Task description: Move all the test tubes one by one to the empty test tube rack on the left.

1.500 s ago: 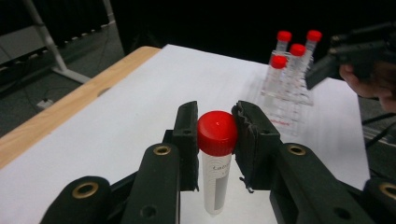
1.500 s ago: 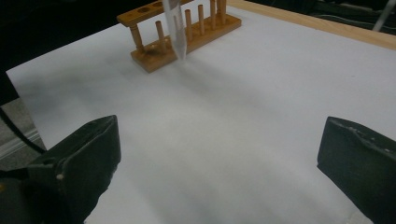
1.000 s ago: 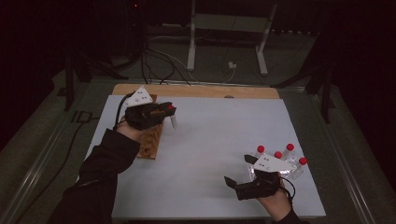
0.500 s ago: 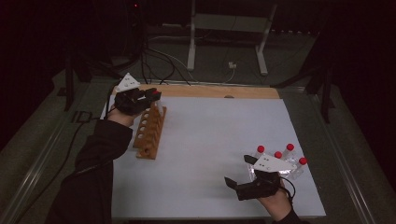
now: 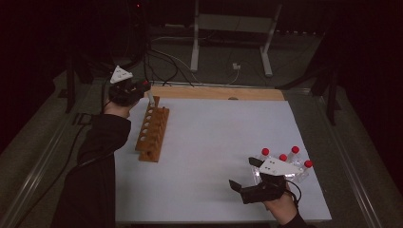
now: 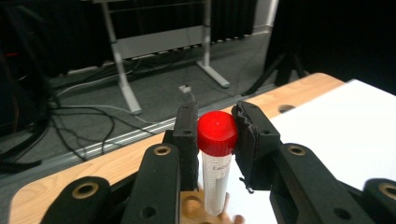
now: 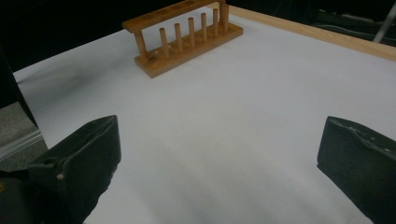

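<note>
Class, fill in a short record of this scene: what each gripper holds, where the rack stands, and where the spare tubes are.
left gripper: shut on the red-capped tube, above the far end of the wooden rack
right gripper: open, nothing between its jaws
wooden rack: on the white table, left side
spare tubes: four red caps, near the right gripper

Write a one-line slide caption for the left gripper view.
Left hand-held gripper shut on a red-capped tube, its lower end above the wooden rack near the table's far edge.

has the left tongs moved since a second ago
Yes. The left tongs, shut on a tube, went from beside the rack's middle to its far end.
</note>
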Available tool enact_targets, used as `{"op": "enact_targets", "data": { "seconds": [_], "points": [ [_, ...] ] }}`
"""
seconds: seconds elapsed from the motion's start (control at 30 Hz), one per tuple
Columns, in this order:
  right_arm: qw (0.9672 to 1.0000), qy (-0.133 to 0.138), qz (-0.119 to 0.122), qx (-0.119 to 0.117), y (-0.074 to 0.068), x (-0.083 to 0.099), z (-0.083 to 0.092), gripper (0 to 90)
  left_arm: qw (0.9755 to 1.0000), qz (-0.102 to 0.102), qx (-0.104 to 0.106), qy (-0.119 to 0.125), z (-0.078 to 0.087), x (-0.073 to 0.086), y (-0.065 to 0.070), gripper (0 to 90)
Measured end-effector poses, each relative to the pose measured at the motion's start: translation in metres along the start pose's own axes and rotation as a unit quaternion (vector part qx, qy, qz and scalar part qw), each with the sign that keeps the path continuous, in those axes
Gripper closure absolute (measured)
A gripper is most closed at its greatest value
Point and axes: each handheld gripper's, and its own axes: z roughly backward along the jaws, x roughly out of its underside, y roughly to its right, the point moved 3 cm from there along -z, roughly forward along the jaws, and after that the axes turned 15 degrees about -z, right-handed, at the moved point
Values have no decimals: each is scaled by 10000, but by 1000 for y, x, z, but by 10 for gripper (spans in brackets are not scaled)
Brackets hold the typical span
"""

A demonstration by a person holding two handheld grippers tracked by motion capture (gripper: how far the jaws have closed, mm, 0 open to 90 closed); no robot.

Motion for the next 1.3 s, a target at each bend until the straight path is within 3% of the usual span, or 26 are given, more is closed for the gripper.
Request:
{"op": "enact_targets", "data": {
  "seconds": [0.13, 0.43, 0.63, 0.87, 1.17, 1.3],
  "points": [
    [10000, 11, 6, -9, 0, 0, 0, 0, 9998, 82, -154, -7, -7, 6, -6, 722],
    [9999, 102, -20, -53, 2, 0, 0, 0, 9993, 17, -314, -220, -25, 23, -3, 722],
    [9999, 125, 63, -83, 2, 1, 0, 0, 9991, 89, -291, -303, -32, 35, 0, 721],
    [9995, 23, 213, -247, 1, 3, -2, 0, 9984, 5, -248, -502, -41, 47, 6, 721],
    [9994, 43, 184, -297, 2, 1, 0, 0, 9977, -27, -207, -650, -49, 59, 12, 721],
    [9990, 64, 92, -441, 1, -2, 3, 0, 9977, -17, -201, -648, -49, 60, 12, 720]
  ]
}}
